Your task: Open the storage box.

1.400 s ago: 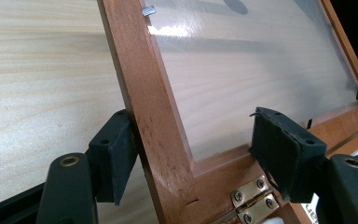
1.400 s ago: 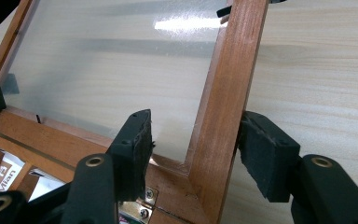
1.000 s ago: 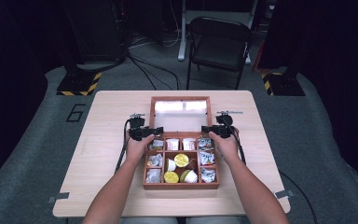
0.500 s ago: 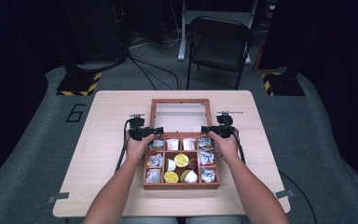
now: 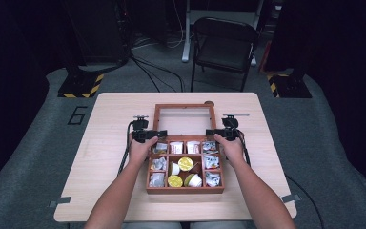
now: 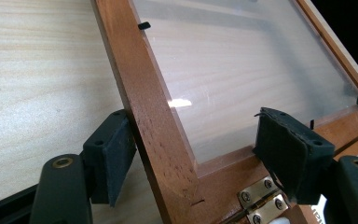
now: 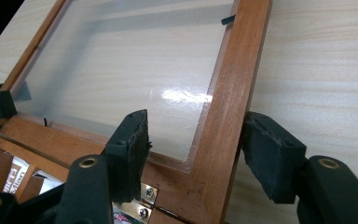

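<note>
Two grippers flank the wooden box's (image 5: 185, 188) opened lid (image 5: 185, 108), which lies flat beyond them, pointing away. Left gripper (image 6: 193, 154), jaws just widening, straddles its rail untouched; right gripper (image 7: 193, 154) likewise straddles loosely. Close views reveal hinges (image 6: 261, 201).

A light wooden table (image 5: 100, 143) was set on grey floor covering (image 5: 24, 157), on which a dark figure "6" (image 5: 77, 115) was marked. Behind the table a black folding chair (image 5: 224, 45) was placed, with cables (image 5: 147, 71) trailed across the floor beside it. Two black bases edged with yellow-and-black hazard stripes (image 5: 82, 86) were seen (one at each far corner).
</note>
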Tool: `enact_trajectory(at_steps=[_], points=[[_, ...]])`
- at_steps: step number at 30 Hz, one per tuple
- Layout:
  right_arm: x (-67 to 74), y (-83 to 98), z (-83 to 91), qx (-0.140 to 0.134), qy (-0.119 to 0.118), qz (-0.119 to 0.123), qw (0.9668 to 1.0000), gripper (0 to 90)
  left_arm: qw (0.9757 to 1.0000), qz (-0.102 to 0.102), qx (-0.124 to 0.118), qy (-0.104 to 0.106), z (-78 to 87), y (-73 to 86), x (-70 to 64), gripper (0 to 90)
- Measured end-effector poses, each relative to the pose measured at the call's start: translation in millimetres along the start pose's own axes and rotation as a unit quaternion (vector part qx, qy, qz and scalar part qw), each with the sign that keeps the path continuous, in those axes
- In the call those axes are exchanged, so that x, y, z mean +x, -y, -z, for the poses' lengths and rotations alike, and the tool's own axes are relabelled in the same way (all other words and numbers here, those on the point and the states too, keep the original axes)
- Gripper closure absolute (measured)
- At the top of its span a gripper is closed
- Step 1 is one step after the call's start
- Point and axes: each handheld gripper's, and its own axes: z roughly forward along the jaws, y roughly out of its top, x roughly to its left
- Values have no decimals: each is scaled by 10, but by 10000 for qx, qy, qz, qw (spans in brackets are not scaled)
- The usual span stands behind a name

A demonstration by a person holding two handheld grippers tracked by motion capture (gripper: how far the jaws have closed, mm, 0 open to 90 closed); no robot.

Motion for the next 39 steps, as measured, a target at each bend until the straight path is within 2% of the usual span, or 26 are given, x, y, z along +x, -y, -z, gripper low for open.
enact_trajectory(at_steps=[7,18,26,30,31,33,35,36,37,38,39], points=[[-29,-2,-14,35,-52,-41,10000,408,10000,55,39,45,-8,5,24,284],[-64,0,-37,172,-162,-370,9990,407,9995,299,79,117,-34,14,51,274],[-62,3,-37,180,-150,-413,9989,405,9995,265,95,118,-33,11,57,274],[-34,9,-40,163,-53,-190,9997,359,9994,301,74,133,-24,9,64,284],[-18,13,-36,167,-28,-217,9996,358,9994,315,78,138,-14,7,72,294],[-21,11,-18,80,-12,-144,9999,355,9998,211,55,34,18,3,76,315],[-20,3,25,27,76,-208,9998,352,9999,134,-7,-63,54,-1,75,327],[-32,-4,45,-52,107,-143,9998,351,9998,139,-38,-98,79,-7,71,336],[-26,-12,75,-73,152,-185,9997,352,9998,124,-78,-100,108,-15,76,337],[-39,-21,98,-162,209,-60,9996,355,9998,159,-116,-83,138,-23,82,338],[-28,-27,130,-191,289,-58,9994,357,9995,229,-212,-47,171,-31,89,338]])
